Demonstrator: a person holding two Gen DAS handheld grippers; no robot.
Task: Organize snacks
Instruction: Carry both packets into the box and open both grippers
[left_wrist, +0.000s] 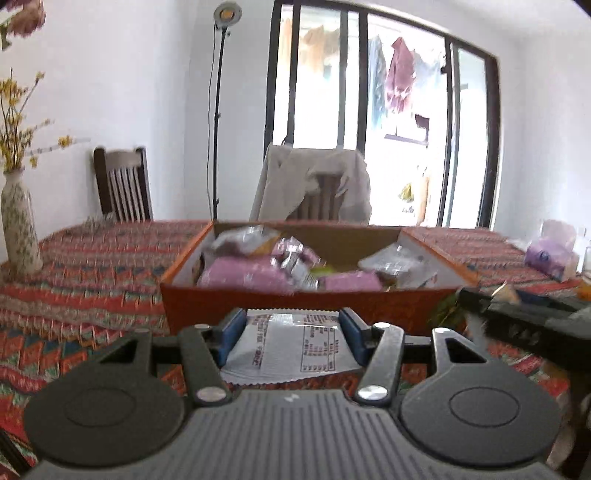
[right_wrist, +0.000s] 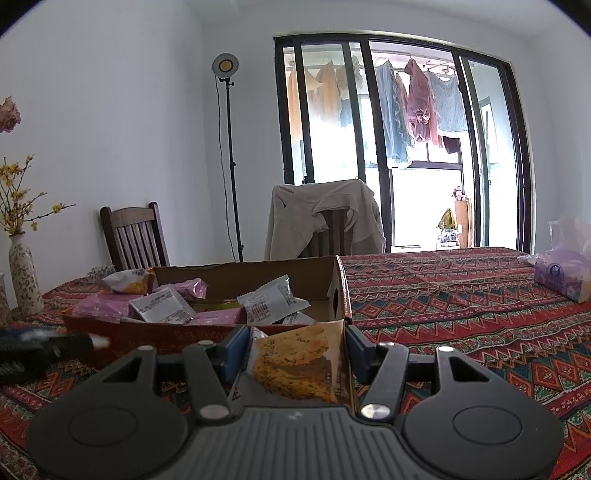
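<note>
Both packets are being pinched by their edges, so either may be slipping out before clearing the box wall at centre frame. The left hand-held gripper is clamping a white packet; the right hand-held gripper is gripping an orange snack packet. Only the right view is showing the tissue pack sharply, far right on the worktop.

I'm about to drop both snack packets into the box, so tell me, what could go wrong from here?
1. The left claw grips the white printed snack packet only by its side edges; the thin wrapper could buckle and slip out.
2. The open orange cardboard box is already heaped with pink and white packets, so new ones may slide over its low front wall.
3. The right claw, holding the orange biscuit packet, is close beside the left claw; they might collide above the box.
</note>
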